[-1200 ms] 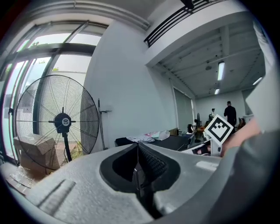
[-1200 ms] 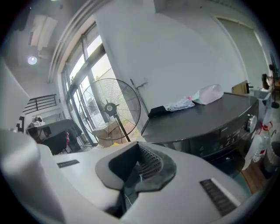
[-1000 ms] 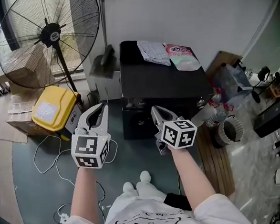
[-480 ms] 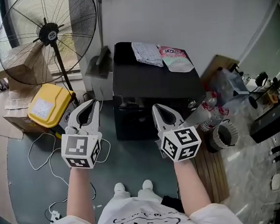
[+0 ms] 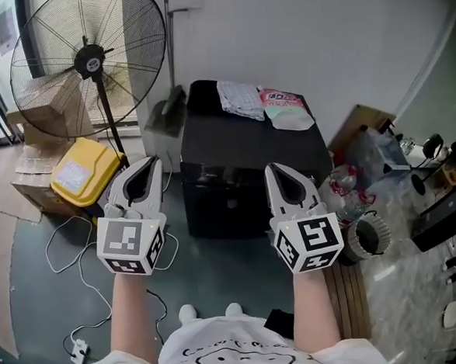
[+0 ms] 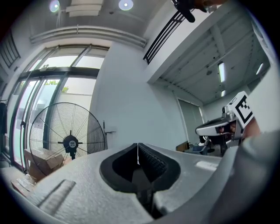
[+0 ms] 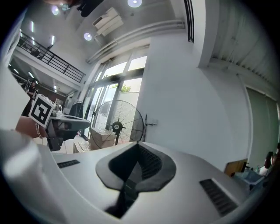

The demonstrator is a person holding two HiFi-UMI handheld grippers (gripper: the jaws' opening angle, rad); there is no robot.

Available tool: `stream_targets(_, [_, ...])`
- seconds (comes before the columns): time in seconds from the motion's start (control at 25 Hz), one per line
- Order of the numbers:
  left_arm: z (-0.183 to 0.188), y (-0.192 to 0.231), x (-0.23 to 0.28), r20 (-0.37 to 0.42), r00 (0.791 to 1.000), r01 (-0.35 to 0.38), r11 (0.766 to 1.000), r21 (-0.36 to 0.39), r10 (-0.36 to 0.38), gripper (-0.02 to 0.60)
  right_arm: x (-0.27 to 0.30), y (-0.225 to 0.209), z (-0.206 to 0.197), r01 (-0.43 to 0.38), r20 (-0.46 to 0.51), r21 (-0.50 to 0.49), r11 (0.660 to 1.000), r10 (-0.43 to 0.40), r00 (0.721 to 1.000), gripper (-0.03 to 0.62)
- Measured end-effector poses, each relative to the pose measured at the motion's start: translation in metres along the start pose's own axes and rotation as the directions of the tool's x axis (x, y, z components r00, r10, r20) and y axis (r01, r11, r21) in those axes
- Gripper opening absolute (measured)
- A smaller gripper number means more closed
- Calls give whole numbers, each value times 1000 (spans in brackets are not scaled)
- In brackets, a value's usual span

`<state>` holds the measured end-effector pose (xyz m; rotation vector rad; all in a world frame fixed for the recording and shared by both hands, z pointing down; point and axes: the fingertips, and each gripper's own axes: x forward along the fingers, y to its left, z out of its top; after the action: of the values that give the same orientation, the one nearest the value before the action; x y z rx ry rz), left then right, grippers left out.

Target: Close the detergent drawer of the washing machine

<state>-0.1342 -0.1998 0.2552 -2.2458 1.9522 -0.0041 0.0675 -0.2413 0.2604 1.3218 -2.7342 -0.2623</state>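
The black washing machine (image 5: 249, 148) stands against the white wall in the head view. Its front top strip (image 5: 227, 173) is dark, and I cannot make out the detergent drawer there. My left gripper (image 5: 152, 161) is shut and empty, held in the air left of the machine's front corner. My right gripper (image 5: 272, 169) is also shut and empty, in front of the machine and apart from it. The left gripper view shows shut jaws (image 6: 138, 146) aimed at the wall. The right gripper view shows shut jaws (image 7: 138, 145) too. Neither gripper view shows the machine.
A patterned cloth (image 5: 240, 99) and a pink packet (image 5: 287, 107) lie on the machine's top. A big standing fan (image 5: 89, 62), a yellow container (image 5: 83, 172) and cardboard boxes are at the left. Cables trail on the floor (image 5: 70, 258). A basket (image 5: 368, 234) and clutter stand at the right.
Both grippers have risen and spread a little apart. The right one has rolled at the wrist and moved right. Both stayed shut.
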Motion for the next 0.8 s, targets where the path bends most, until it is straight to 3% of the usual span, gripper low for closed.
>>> stream_targets(0.24, [22, -10, 0, 35, 999, -23, 999, 47, 21, 18, -16, -14, 32, 32, 82, -33, 999, -29, 996, -2])
stream_targets(0.52, [32, -15, -3, 51, 999, -19, 999, 48, 17, 18, -22, -25, 37, 33, 109, 10, 999, -34, 993, -2])
stream_targets(0.8, [39, -21, -2, 59, 998, -8, 999, 51, 5, 18, -27, -25, 45, 54, 111, -58, 997, -47, 993, -2])
